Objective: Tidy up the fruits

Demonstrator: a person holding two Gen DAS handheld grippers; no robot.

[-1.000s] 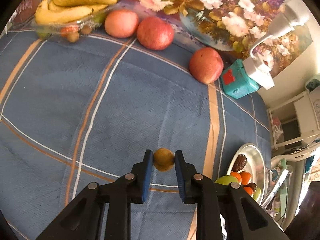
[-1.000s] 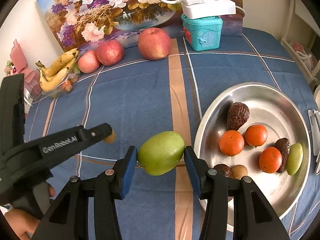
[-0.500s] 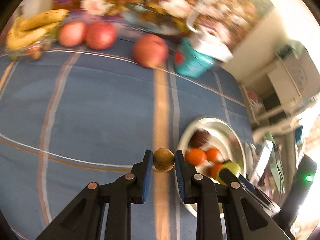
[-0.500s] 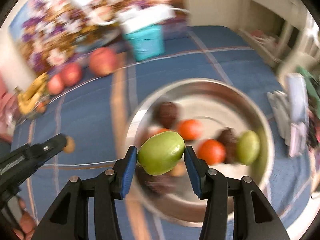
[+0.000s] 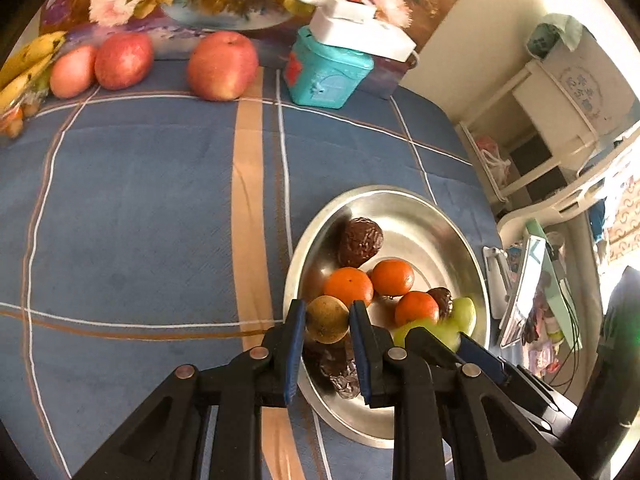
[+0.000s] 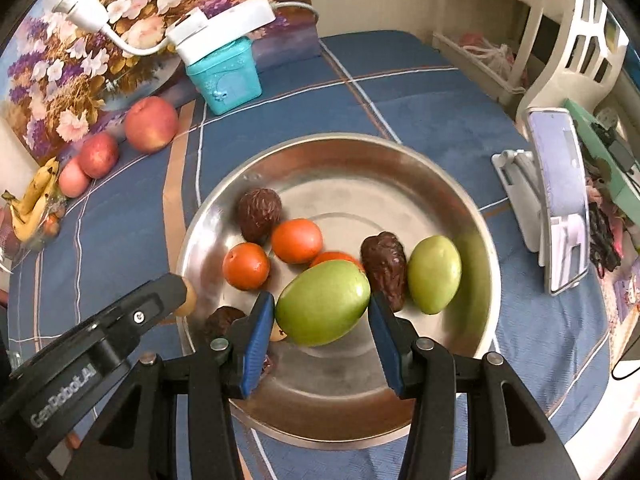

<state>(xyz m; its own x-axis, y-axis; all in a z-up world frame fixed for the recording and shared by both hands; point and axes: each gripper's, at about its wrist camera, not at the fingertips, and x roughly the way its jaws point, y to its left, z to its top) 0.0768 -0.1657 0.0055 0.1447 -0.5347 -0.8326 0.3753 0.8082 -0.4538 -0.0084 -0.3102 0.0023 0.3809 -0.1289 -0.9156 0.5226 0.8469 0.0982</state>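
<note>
My left gripper is shut on a small brown round fruit and holds it over the near left rim of the steel plate. My right gripper is shut on a large green fruit above the plate. The plate holds three oranges, several wrinkled dark fruits and a second green fruit. The left gripper also shows in the right wrist view, at the plate's left rim.
Three apples and bananas lie at the far left of the blue checked cloth. A teal box with a white power strip stands by the flower picture. A phone on a stand is right of the plate.
Both grippers have swung right, from over the open cloth to over the plate, each still holding its fruit.
</note>
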